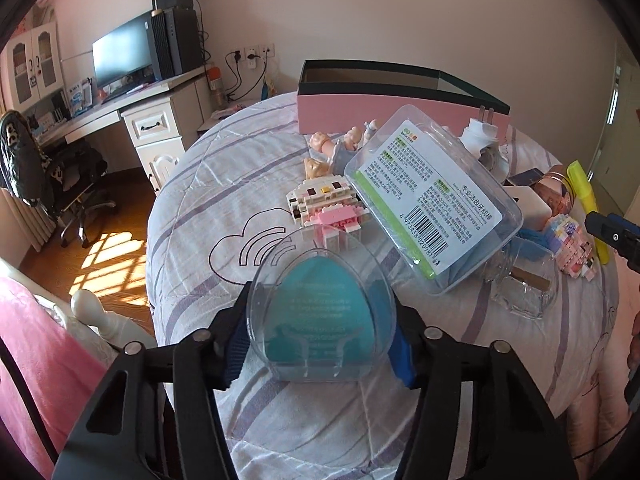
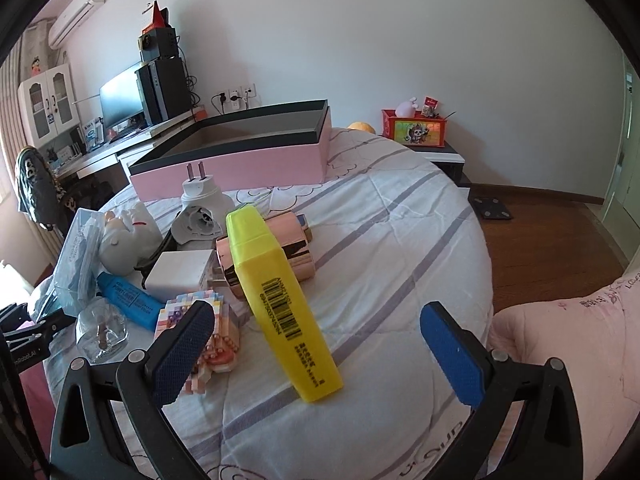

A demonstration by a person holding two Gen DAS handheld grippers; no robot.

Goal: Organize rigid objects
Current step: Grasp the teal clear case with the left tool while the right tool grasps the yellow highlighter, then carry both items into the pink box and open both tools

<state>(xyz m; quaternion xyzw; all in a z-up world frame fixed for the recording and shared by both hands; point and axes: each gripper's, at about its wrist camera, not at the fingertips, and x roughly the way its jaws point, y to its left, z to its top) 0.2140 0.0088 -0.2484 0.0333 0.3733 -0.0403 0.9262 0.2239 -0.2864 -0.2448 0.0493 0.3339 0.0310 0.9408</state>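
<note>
My left gripper [image 1: 320, 344] is shut on a clear triangular floss case with a teal insert [image 1: 322, 312], held above the striped quilt. A clear floss-pick box with a barcode label [image 1: 434, 196] leans on the pile beyond it. A pink open box with a dark rim [image 1: 400, 100] stands at the back; it also shows in the right wrist view [image 2: 240, 160]. My right gripper [image 2: 316, 344] is open, its pads either side of a yellow highlighter [image 2: 280, 300] lying on the quilt.
A pile lies on the quilt: a block cat figure [image 1: 324, 204], a doll [image 1: 332, 148], a white plug adapter [image 2: 200, 196], a white charger [image 2: 180, 268], a rose-gold can [image 2: 296, 252], a blue highlighter [image 2: 128, 300], a pastel block toy [image 2: 212, 340], a glass dish [image 2: 102, 332]. A desk with a monitor [image 1: 120, 60] stands left.
</note>
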